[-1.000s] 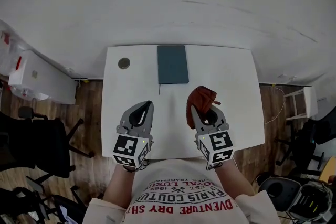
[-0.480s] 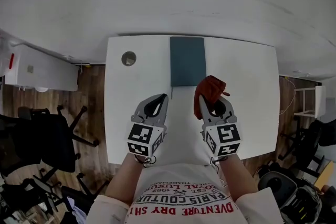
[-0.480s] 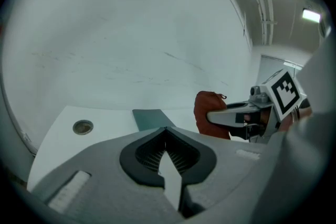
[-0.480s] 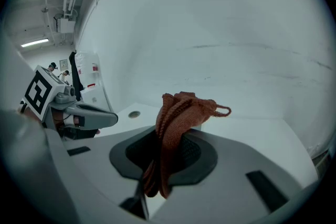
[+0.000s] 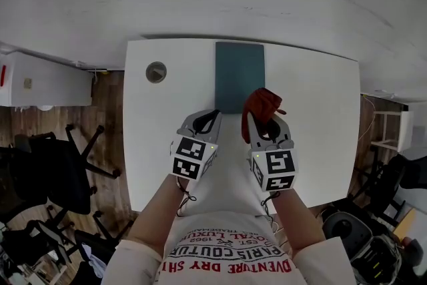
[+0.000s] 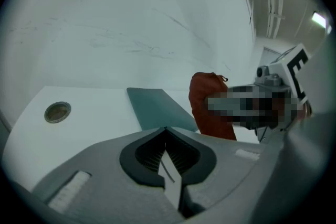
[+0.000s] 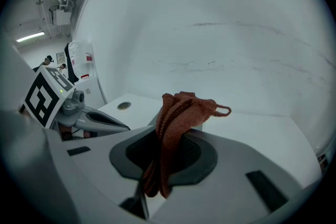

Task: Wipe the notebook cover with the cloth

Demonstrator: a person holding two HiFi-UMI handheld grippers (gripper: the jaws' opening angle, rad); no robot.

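Head view: right gripper (image 5: 265,121), clamped on cloth (image 5: 261,105), has advanced to the 5 o'clock corner of the notebook (image 5: 239,71), so wiping can begin; left gripper (image 5: 207,119) is closed and empty.

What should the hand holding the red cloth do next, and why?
Probably ease the right gripper forward and down until the cloth presses on the notebook: the cloth is clamped in its jaws and hangs by the cover's near right corner.
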